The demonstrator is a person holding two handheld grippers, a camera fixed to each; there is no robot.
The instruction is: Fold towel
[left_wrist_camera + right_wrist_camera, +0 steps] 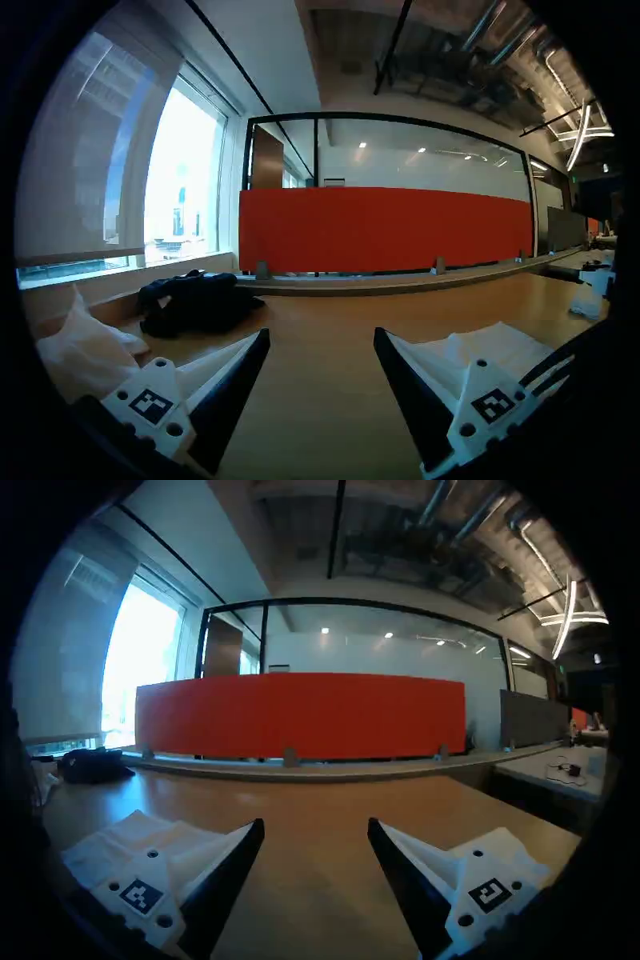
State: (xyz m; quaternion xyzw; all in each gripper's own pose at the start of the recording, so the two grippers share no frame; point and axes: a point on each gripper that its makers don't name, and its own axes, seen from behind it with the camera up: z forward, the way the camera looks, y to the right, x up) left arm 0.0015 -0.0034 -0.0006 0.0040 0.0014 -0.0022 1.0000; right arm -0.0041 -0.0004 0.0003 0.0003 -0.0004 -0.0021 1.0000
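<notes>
A white towel (500,342) lies crumpled on the wooden table (320,320), just behind the right finger in the left gripper view. In the right gripper view the same towel (132,836) sits low on the left, partly hidden by that gripper's left finger. My left gripper (320,331) is open above bare wood, with the towel beside it. My right gripper (315,821) is open too, holding nothing, with the towel off to its left.
A black bundle of cloth (196,302) lies at the table's far left by the window, and shows again as a black bundle (96,764). A white crumpled bag or cloth (80,352) sits near left. An orange partition (384,230) closes the table's far edge. Another desk (552,772) stands to the right.
</notes>
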